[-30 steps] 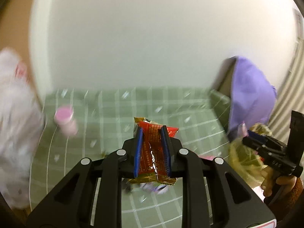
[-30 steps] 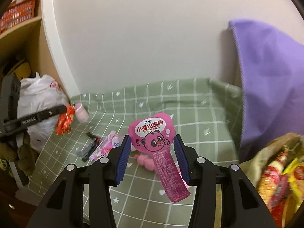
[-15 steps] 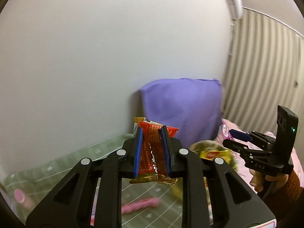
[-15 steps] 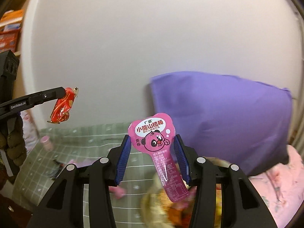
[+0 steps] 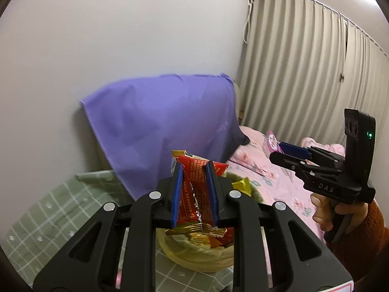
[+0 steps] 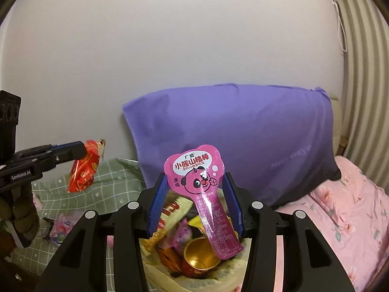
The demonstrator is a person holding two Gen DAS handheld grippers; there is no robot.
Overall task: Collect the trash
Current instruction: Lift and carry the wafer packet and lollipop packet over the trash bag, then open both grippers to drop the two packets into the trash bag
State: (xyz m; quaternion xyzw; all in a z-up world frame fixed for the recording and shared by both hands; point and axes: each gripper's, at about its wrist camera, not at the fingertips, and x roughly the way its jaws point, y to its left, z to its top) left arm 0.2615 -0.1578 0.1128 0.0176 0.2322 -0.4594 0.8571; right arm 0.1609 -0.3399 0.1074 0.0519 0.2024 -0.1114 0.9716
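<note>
Two pieces of trash are in my claws. The red snack wrapper [image 5: 197,194] is pinched in the left claw [image 5: 194,192], above the near rim of the trash bag [image 5: 194,255]. The pink lollipop-shaped wrapper [image 6: 201,189] stands between the blue fingers [image 6: 158,204] of the right claw [image 6: 194,204], over the bag's open mouth; I cannot tell if the fingers really press it, as they look rather wide apart.

My worry is the drop. Both wrappers are light film, so I think they can stick to a pad or flutter past the soft rim onto the bed. The bag is already quite full, with a gold cup [image 6: 201,255] on top, so a wrapper may slide off.

The bag sits on a green checked sheet [image 5: 60,206], next to a purple pillow [image 6: 243,141] leaning on the white wall [image 5: 121,36]. A pink floral blanket [image 6: 352,206] lies to the right, with curtains [image 5: 304,73] behind. More small trash [image 6: 60,226] lies on the sheet.
</note>
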